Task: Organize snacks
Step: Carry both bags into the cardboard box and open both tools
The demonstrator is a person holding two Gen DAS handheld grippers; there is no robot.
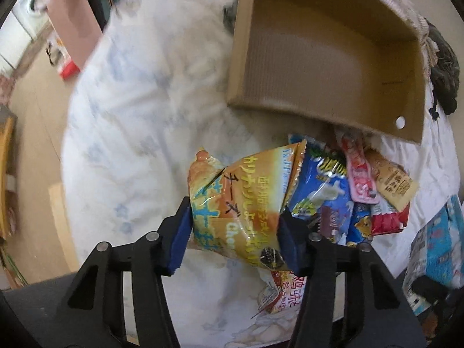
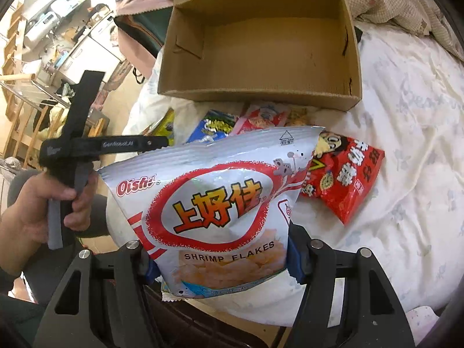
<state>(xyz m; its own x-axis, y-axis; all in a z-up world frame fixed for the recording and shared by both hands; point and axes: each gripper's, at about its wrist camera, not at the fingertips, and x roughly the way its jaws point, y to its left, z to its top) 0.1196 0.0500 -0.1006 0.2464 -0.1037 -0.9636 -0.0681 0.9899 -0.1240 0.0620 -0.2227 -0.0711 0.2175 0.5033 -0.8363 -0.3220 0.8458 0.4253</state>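
Note:
My left gripper (image 1: 233, 232) is shut on an orange-yellow snack bag (image 1: 240, 200) and holds it above the bed, in front of an empty cardboard box (image 1: 324, 58). My right gripper (image 2: 221, 261) is shut on a white and red Oishi shrimp flakes bag (image 2: 214, 211), held up before the same box (image 2: 261, 40). A pile of snack packets (image 1: 362, 191) lies on the white quilt (image 1: 145, 101) below the box. In the right wrist view a red packet (image 2: 345, 174) lies to the right. The left hand with its gripper handle (image 2: 72, 156) shows at the left.
A blue and white carton (image 1: 438, 246) sits at the right edge of the bed. A checked pillow (image 2: 406, 3) lies behind the box. Wooden floor (image 1: 37, 101) and furniture lie off the bed's left side. Dark clothing (image 1: 443, 66) lies at the far right.

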